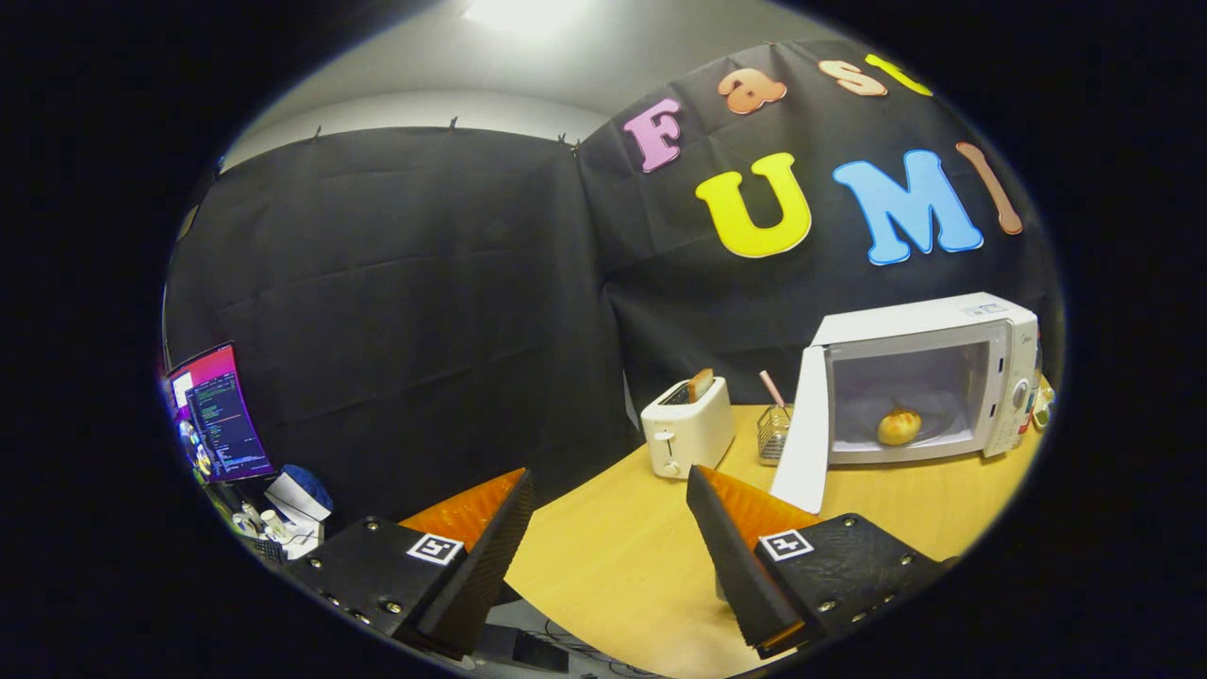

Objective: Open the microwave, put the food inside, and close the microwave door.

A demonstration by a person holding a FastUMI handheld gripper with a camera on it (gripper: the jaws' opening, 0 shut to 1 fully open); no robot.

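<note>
monitor glows far off past the table's left edge. gripper hangs above the near edge of the wooden table, fingers spread wide with nothing between them. beyond the fingers a white toaster with a slice in its slot stands at the table's back edge, then a small wire basket. rightmost, the microwave stands with its door swung open, and the food lies inside.

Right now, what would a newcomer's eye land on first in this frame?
The white microwave stands on the wooden table well beyond the fingers, its door swung open and a bread roll already inside. Beside it sit a wire basket and a white toaster. The gripper is open and holds nothing.
</note>
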